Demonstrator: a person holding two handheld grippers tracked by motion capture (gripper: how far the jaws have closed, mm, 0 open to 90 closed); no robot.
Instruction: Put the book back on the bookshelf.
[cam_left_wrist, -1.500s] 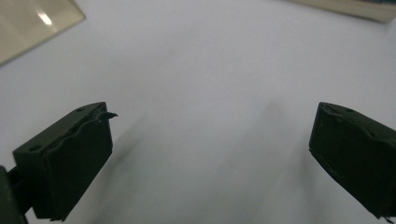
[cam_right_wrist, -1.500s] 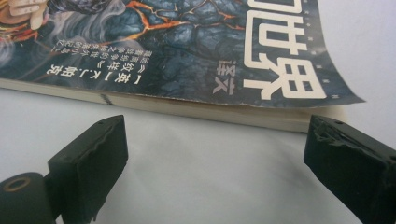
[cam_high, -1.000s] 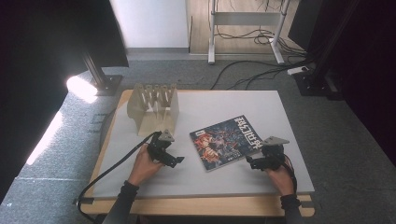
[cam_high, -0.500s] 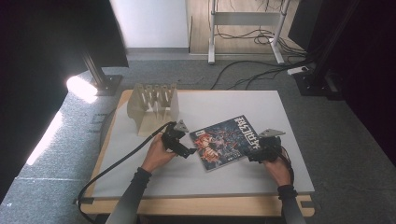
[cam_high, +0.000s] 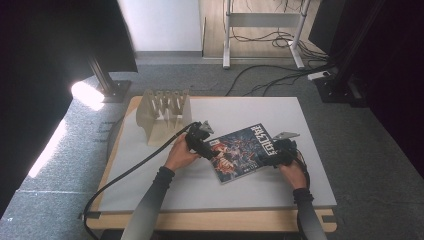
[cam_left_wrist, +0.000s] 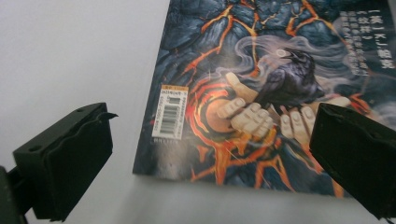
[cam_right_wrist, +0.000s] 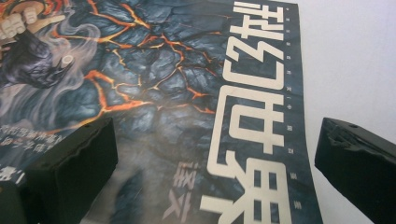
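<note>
High view: a magazine (cam_high: 241, 152) lies flat on the white worktop (cam_high: 310, 120), turned at an angle, with its cover art facing up. The left gripper (cam_high: 207, 148) sits at the magazine's left edge, held by the person's left hand (cam_high: 180, 154), and its black cable runs away from the magazine toward the worktop's near left corner. The right gripper (cam_high: 274, 157) sits at the magazine's right edge, over the large title lettering, held by the right hand (cam_high: 292, 170). A wooden rack (cam_high: 164, 114) stands behind and to the left of the magazine, well apart from it.

In the left gripper view, the left gripper (cam_left_wrist: 210, 154) has its jaws spread wide and holds nothing. One jaw is over bare worktop just off the magazine's (cam_left_wrist: 261, 88) edge, the other over the cover near the drawn hands and raven. A barcode sticker (cam_left_wrist: 170, 112) lies between the jaws, close to the magazine's corner. Whether the jaws touch the paper cannot be told.

In the right gripper view, the right gripper (cam_right_wrist: 217, 163) is also wide open and empty. One jaw is over the magazine's (cam_right_wrist: 177, 84) dark lava pattern, the other beyond its edge over the worktop, with the pale title lettering (cam_right_wrist: 252, 116) between them.
</note>
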